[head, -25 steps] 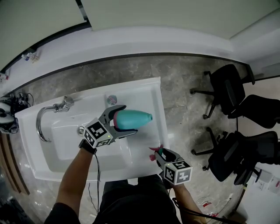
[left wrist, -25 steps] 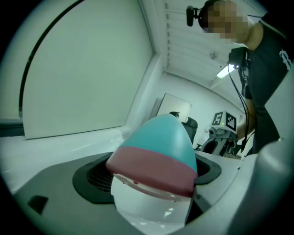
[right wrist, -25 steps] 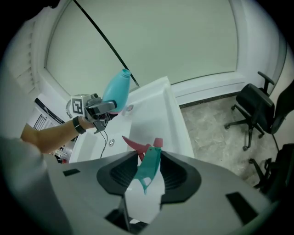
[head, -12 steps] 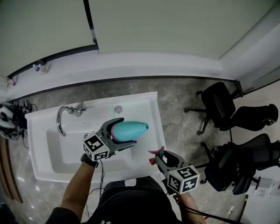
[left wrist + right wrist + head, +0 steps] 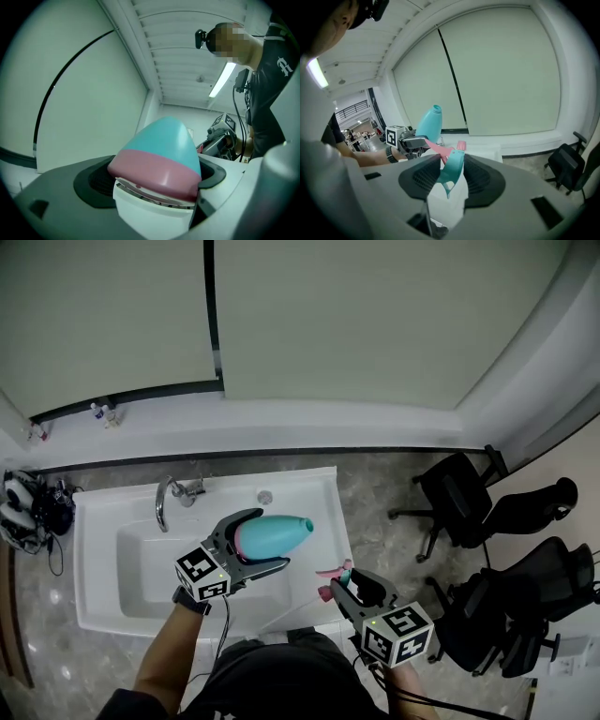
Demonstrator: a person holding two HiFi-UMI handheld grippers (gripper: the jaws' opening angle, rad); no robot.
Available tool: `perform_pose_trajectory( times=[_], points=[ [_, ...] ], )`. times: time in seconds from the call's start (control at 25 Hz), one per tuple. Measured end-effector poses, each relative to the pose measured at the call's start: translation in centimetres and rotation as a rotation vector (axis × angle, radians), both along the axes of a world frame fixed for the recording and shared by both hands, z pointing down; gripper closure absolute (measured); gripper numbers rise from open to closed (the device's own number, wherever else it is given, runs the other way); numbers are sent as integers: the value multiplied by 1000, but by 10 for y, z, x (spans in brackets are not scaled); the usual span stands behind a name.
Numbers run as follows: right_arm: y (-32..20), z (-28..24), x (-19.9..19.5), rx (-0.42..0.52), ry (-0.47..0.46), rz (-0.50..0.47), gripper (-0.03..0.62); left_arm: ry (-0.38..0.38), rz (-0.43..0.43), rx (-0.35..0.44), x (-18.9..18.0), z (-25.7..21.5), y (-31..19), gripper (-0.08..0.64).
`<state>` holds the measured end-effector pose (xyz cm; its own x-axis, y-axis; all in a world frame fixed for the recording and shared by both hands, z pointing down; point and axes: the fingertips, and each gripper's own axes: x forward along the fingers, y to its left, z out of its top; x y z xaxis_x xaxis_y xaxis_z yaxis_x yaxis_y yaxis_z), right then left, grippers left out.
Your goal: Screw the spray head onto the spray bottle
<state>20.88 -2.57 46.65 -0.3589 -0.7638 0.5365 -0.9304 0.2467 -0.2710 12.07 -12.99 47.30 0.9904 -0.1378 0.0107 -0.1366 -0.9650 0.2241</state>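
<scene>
Spray bottle (image 5: 283,530), teal with a pink band at its base, is clamped at that base end between the jaws of the left gripper (image 5: 270,538), which are spread wide around its body and pressing on it. It lies roughly level, its bare open neck reaching out past the jaw tips toward the right gripper (image 5: 342,585). Holding it by the bottom likely keeps the threaded neck free for the head.

The smaller spray head (image 5: 333,572), teal with a pink trigger, sits between the right gripper's jaws, which are about half closed and gripping its sides. The trigger and a pink nozzle tip poke out beyond the jaw tips. In the right gripper view the bottle stands ahead and to the left of the jaws, apart from the head, so the two parts are not yet joined. Lining up the head with the neck looks like the step in hand.

Beyond both grippers rises a pale green panelled wall (image 5: 375,324). Beneath them is a white sink (image 5: 94,549) with a chrome tap (image 5: 169,498), set in grey marbled stone (image 5: 384,486). Black office chairs (image 5: 459,507) stand out past the right gripper, and tiny bottles (image 5: 103,412) sit on the ledge far beyond the left one
</scene>
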Motion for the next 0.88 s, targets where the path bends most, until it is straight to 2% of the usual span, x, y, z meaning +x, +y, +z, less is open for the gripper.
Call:
perform_pose_trajectory(
  times=[0.2, 0.36, 0.56, 0.72, 0.88],
  points=[
    [8, -81, -12, 174, 79, -48, 437, 138, -12, 25, -18, -51, 24, 84],
    [6, -141, -15, 312, 152, -65, 437, 228, -6, 3, -27, -72, 37, 84],
    [1, -193, -11, 440, 242, -70, 437, 305, -11, -48, -38, -81, 47, 84],
    [-5, -243, -1, 565, 356, -58, 437, 361, -21, -96, -47, -85, 55, 84],
    [-14, -280, 1, 663, 480, -48, 436, 381, -7, -124, -49, -85, 62, 84]
  ],
)
